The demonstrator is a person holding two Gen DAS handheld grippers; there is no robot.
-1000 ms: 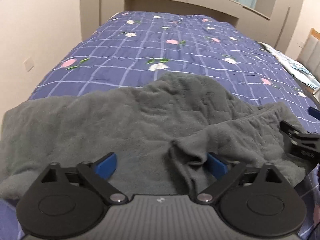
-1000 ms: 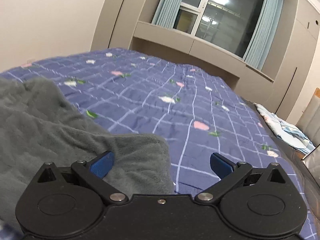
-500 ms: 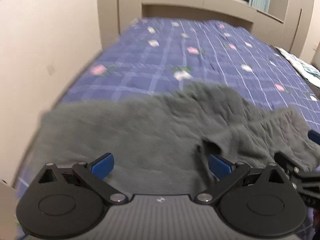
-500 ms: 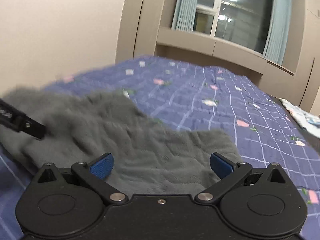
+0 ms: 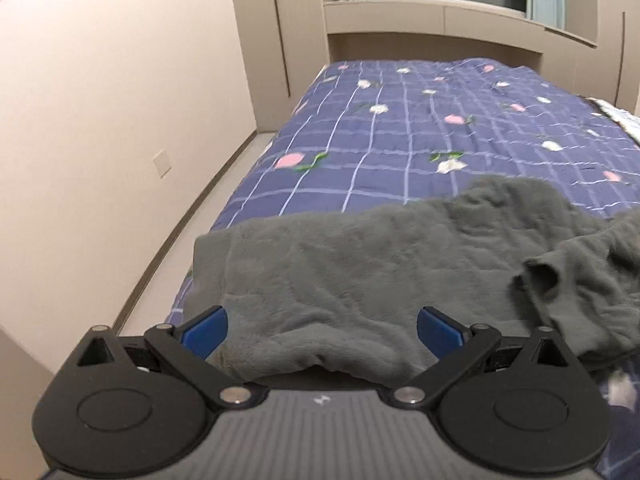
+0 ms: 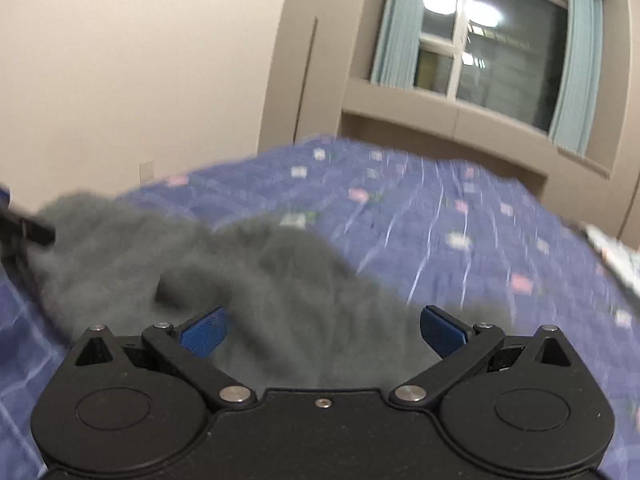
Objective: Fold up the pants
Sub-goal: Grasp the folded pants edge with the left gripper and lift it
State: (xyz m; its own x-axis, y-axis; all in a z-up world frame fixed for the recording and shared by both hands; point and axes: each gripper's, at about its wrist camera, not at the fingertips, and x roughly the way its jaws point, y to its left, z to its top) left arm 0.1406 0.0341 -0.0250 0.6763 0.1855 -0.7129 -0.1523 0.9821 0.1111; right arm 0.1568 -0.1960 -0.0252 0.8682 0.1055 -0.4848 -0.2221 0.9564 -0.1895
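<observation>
Dark grey fleece pants (image 5: pixel 380 272) lie crumpled across the near end of a bed, one end reaching the bed's left edge and a bunched fold at the right. My left gripper (image 5: pixel 322 330) is open just above the near hem of the cloth, blue pads wide apart. In the blurred right wrist view the same pants (image 6: pixel 256 280) fill the foreground, and my right gripper (image 6: pixel 324 330) is open over them with nothing held. The left gripper's black tip (image 6: pixel 28 232) shows at that view's far left edge.
The bed carries a purple checked quilt with flowers (image 5: pixel 440 128). A beige wall with a socket plate (image 5: pixel 162 162) and a strip of floor run along the left side. A cabinet ledge and window (image 6: pixel 480 52) stand behind the bed. A pale patterned cloth (image 5: pixel 624 120) lies at the far right.
Both grippers swung left over the pants. The left view now takes in the left wall and the bed's edge; the right view moved from bare quilt onto the grey cloth. Both stayed open.
</observation>
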